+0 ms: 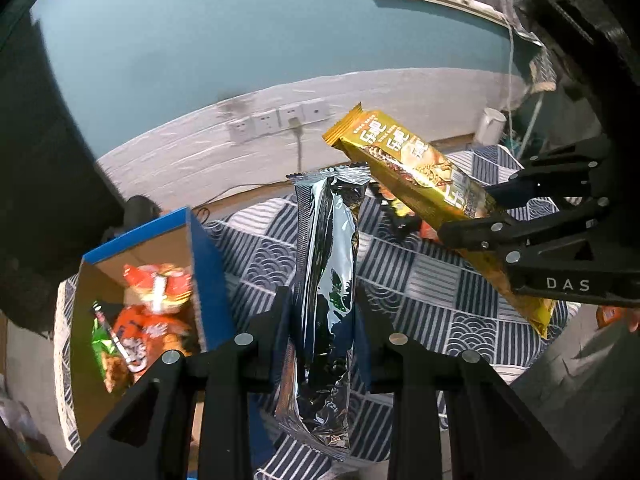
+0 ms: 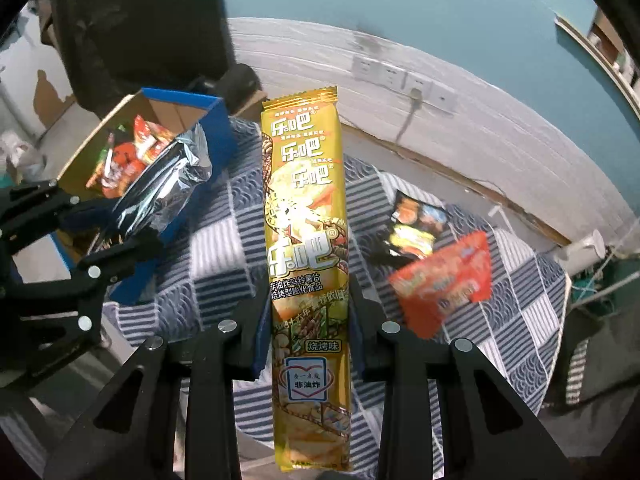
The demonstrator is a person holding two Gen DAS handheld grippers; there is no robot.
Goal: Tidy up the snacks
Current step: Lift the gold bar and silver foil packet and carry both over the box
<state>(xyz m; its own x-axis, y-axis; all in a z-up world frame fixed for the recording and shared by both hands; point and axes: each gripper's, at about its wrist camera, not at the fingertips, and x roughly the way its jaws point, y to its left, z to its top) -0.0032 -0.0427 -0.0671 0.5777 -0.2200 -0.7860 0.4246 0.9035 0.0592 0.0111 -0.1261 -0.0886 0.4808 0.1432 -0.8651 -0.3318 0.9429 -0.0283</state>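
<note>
- The left gripper (image 1: pixel 320 320) has its fingers pinched narrow on a silver foil pack (image 1: pixel 326 280), gripped about midway so the long wrapper stands upright and neither end droops.
- The right gripper (image 2: pixel 308 316) clamps a yellow chip pack (image 2: pixel 304 240) the same way, fingers tight at its lower middle, printed face toward the camera.
- Both packs hang in the air above the table, clear of its surface. Judging by the task, they are being carried together toward the box, one in each hand to save a trip.
- Beneath them lies the blue patterned tablecloth (image 1: pixel 432 280). On it, in the right wrist view, an orange snack bag (image 2: pixel 444 284) and a dark snack bag (image 2: pixel 416 224) lie just beside each other, not yet collected.
- At the table's left edge stands the blue cardboard box (image 1: pixel 204 264), open-topped, already holding several orange and green packets (image 1: pixel 148 320); it seems to be the collecting place.
- Farthest off, wall sockets (image 1: pixel 276 120) sit on the pale wall band, one with a cable plugged in.
</note>
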